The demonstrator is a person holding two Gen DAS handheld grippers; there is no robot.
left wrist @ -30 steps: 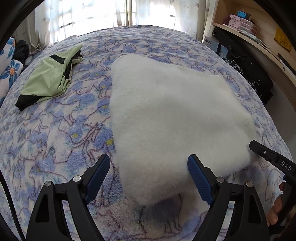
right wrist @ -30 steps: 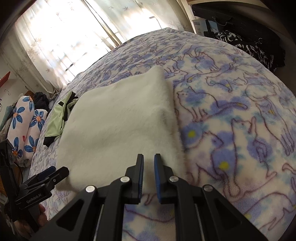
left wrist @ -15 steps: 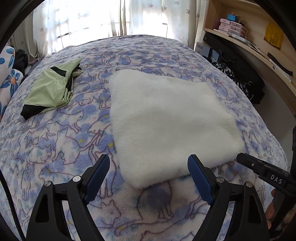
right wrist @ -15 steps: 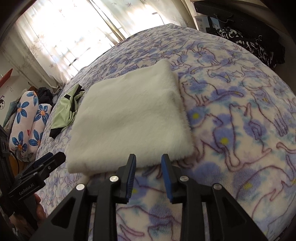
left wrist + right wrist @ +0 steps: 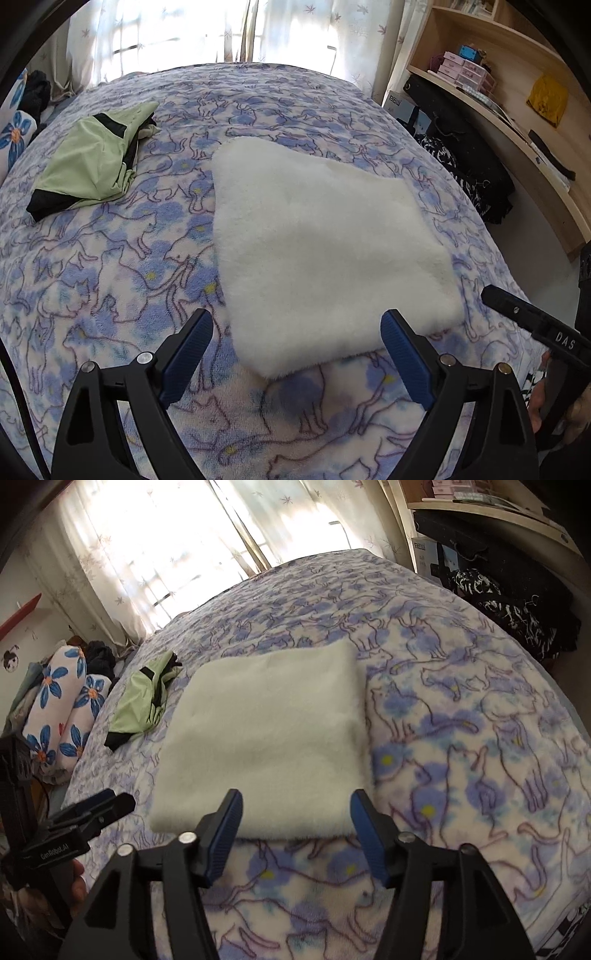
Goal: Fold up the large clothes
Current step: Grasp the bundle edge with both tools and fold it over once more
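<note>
White plush fleece garment (image 5: 314, 251) lies folded into a neat rectangle in the middle of the bed's cat-print blanket (image 5: 110, 266). To the garment's left sits a crumpled green jacket (image 5: 88, 170). Just short of the garment's near edge, the left gripper (image 5: 295, 354) and right gripper (image 5: 295, 827) both hang with jaws spread wide, holding nothing. The fold looks finished; pressing the near edge flat and squaring its corners would tidy it.

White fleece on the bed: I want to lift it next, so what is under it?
The folded white fleece lies flat on the cat-print blanket, which shows all around it. Whatever lies beneath its middle is covered. Both grippers are open, clear of it.
</note>
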